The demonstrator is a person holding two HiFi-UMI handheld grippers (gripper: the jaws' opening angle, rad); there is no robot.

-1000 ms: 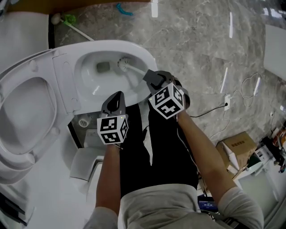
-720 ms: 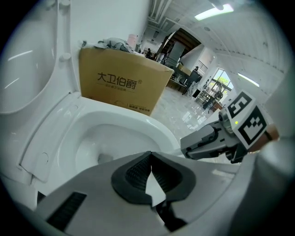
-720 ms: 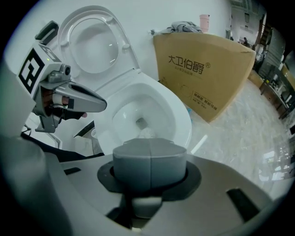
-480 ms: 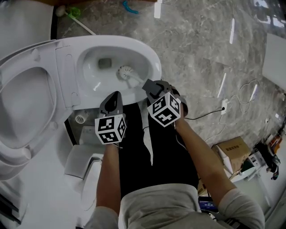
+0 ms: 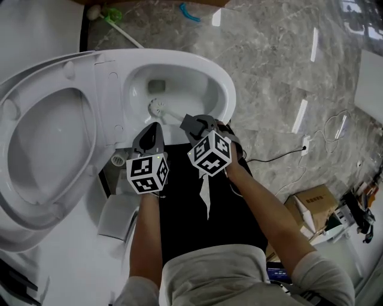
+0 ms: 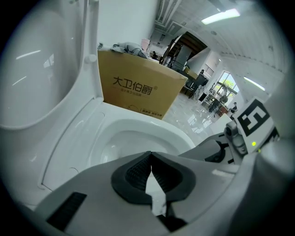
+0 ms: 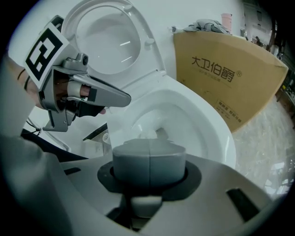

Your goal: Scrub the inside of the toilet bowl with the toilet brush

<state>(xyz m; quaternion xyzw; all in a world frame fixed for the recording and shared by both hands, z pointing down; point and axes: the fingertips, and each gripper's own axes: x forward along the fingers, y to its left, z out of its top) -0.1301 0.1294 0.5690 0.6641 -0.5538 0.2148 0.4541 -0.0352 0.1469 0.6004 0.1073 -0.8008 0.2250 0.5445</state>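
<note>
The white toilet bowl (image 5: 209, 80) stands with its lid and seat (image 5: 48, 143) swung up to the left. A white toilet brush (image 5: 157, 107) has its head low against the bowl's near inner wall, and its handle slants back to my right gripper (image 5: 190, 124), which is shut on the handle's grey end (image 7: 149, 161). The brush head (image 7: 147, 134) shows just past that end inside the bowl (image 7: 184, 115). My left gripper (image 5: 152, 128) hovers over the bowl's near rim beside the right one, jaws shut (image 6: 151, 159) with nothing held.
A cardboard box (image 6: 138, 87) stands behind the toilet. Another brush with a green part (image 5: 111, 15) and a blue item (image 5: 188, 12) lie on the marble floor beyond the bowl. A cable (image 5: 281, 152) and a small carton (image 5: 314, 200) lie at the right, a white holder (image 5: 119, 215) below left.
The brush head has swept from the bowl's right side toward its near left wall. My right gripper has moved left, closer to the left gripper, which stayed shut.
</note>
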